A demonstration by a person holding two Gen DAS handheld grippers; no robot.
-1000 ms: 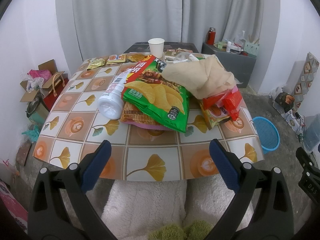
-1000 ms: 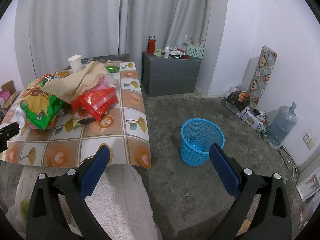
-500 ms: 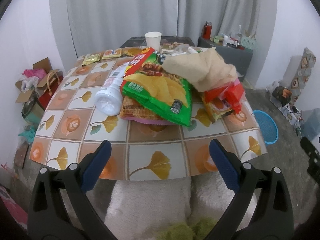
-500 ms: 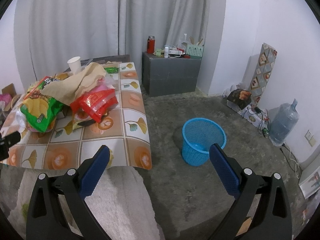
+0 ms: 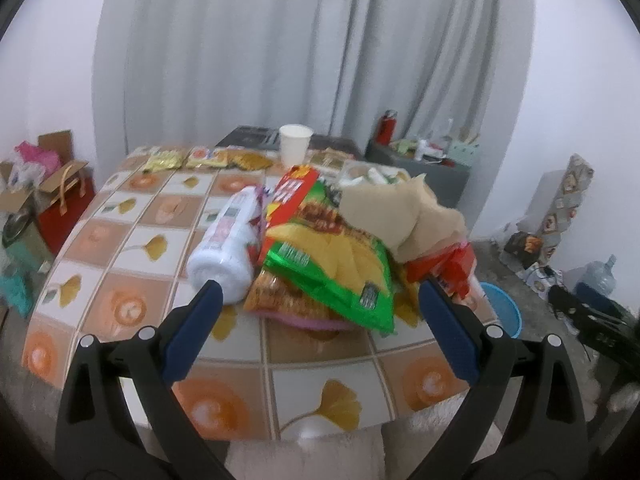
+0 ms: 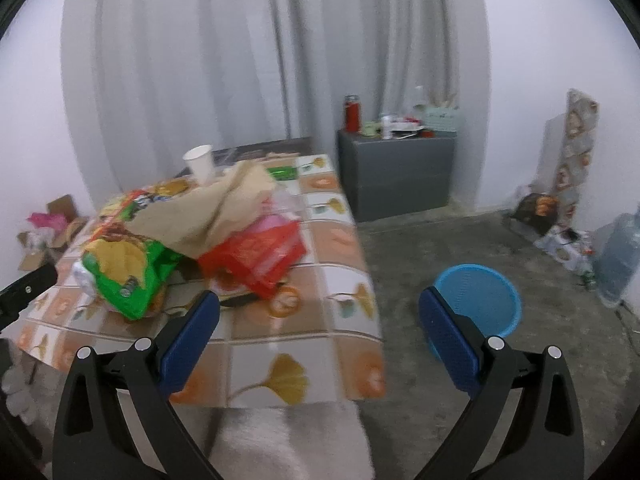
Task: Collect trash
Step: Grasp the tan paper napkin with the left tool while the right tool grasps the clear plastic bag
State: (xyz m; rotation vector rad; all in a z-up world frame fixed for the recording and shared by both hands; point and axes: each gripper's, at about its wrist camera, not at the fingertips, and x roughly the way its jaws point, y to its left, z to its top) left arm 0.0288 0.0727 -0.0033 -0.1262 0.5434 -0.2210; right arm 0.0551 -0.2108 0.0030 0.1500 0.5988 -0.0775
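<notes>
Both tools gape empty: left tool [image 5: 316,308] faces trash pile [image 5: 332,248] heaped mid-desk [image 5: 132,248], likely lining up first grab; right tool [image 6: 318,316] nearer blue basket [image 6: 478,300] on floor beside desk, handy for drops.

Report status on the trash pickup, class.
Left tool open, empty. Right tool open, empty. Trash pile untouched on table. Blue basket on floor, path clear.

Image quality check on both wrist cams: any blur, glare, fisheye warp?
Left wrist: mild motion blur, print on the green chip bag smeared; strong fisheye bending of the table edges; dark vignette in the corners; light flat, no glare. Right wrist: heavier blur, the red bag and blue basket soft; the right gripper itself stays sharp.
</notes>
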